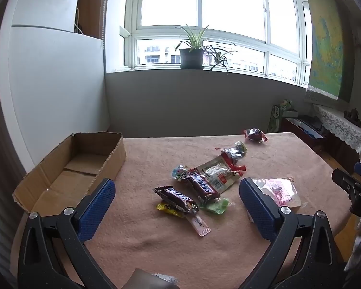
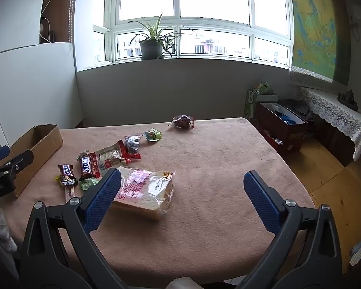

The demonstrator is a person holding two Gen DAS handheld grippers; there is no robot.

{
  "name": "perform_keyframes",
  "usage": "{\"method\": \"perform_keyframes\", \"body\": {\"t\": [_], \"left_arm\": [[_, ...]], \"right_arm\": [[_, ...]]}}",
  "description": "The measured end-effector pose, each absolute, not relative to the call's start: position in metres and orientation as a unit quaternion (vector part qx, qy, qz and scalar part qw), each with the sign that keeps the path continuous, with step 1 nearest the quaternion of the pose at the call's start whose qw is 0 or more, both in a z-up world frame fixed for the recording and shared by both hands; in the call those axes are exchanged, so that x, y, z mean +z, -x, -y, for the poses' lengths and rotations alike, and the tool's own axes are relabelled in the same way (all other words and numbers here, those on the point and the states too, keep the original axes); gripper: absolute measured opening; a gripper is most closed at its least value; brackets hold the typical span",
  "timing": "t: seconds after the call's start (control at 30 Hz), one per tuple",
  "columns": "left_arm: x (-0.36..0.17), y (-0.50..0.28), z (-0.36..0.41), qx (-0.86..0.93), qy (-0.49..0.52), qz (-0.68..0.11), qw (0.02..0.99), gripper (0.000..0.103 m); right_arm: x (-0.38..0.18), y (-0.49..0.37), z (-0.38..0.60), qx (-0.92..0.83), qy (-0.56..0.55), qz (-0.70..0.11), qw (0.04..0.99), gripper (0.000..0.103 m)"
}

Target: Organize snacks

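Note:
Several wrapped snacks lie scattered on a table covered with a pink cloth (image 1: 156,245). Two Snickers bars (image 1: 175,198) (image 1: 203,189) lie in the middle, with a yellow sweet, a green sweet (image 1: 217,206) and a pink stick wrapper (image 1: 199,225) beside them. A clear packet with red ends (image 1: 219,174) lies behind them. A bagged sandwich (image 2: 144,192) lies to the right of that group. A red-wrapped snack (image 2: 183,121) sits near the far edge. An empty cardboard box (image 1: 67,171) stands at the left. My left gripper (image 1: 177,192) hangs open above the bars. My right gripper (image 2: 181,185) is open over bare cloth, its left finger in front of the sandwich.
A grey wall and a window sill with a potted plant (image 1: 192,53) lie beyond the table. To the right stand a dark wooden box (image 2: 280,125) on the floor and a shelf with a lace cloth (image 2: 334,113). The table's right edge drops to a wooden floor (image 2: 334,192).

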State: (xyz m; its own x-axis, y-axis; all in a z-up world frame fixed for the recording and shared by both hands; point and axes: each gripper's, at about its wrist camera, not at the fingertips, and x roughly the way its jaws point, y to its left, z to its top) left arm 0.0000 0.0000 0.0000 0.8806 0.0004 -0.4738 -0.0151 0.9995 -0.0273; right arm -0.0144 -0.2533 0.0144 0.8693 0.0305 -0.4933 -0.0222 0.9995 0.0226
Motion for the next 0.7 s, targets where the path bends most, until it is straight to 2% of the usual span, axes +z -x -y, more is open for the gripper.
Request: {"method": "perform_keyframes", "body": {"t": [0.7], "left_arm": [[-0.0017, -0.0007, -0.0004, 0.005, 0.010, -0.240, 0.971, 0.102]], "right_arm": [[0.0156, 0.0137, 0.2533, 0.010, -0.011, -0.253, 0.967, 0.103]]}}
